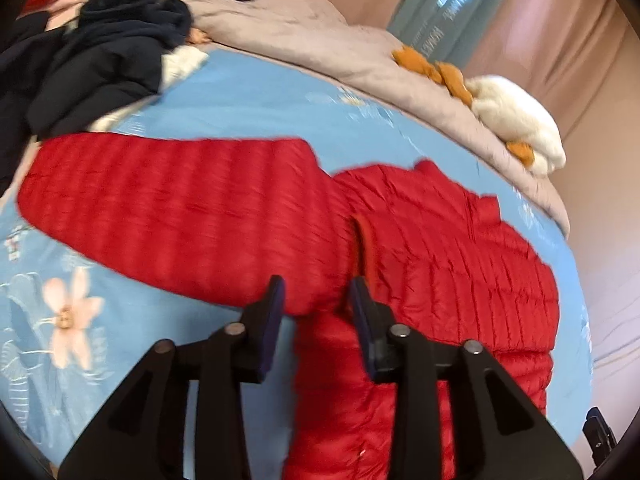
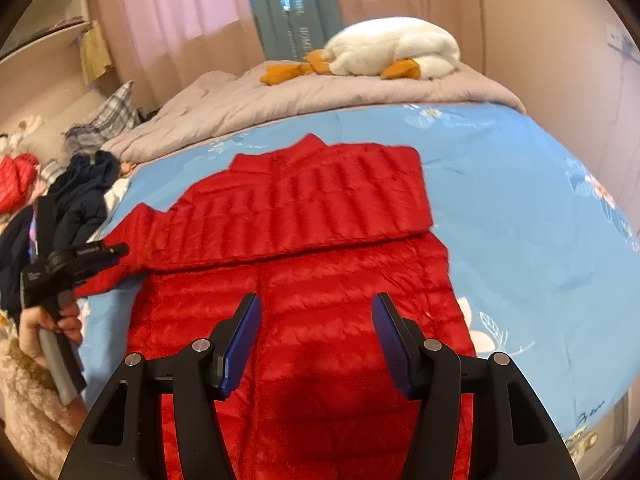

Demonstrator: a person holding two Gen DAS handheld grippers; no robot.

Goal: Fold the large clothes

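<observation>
A home bedroom — a bed [image 2: 520, 208] under a blue floral sheet, a rumpled grey duvet [image 2: 248, 100], a plush goose [image 2: 396, 50], a plaid pillow [image 2: 116, 110] and pink curtains [image 2: 180, 12].

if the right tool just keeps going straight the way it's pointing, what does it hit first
Most likely the red puffer jacket. The right tool is open and empty, aimed over the jacket's body toward the sleeve folded across it, with the blue floral sheet beyond. Its height above the fabric is unclear.

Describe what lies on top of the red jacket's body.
One sleeve is folded across the chest of the red down jacket, below the collar. The front under that sleeve is hidden. The other sleeve lies out sideways on the blue floral sheet.
</observation>
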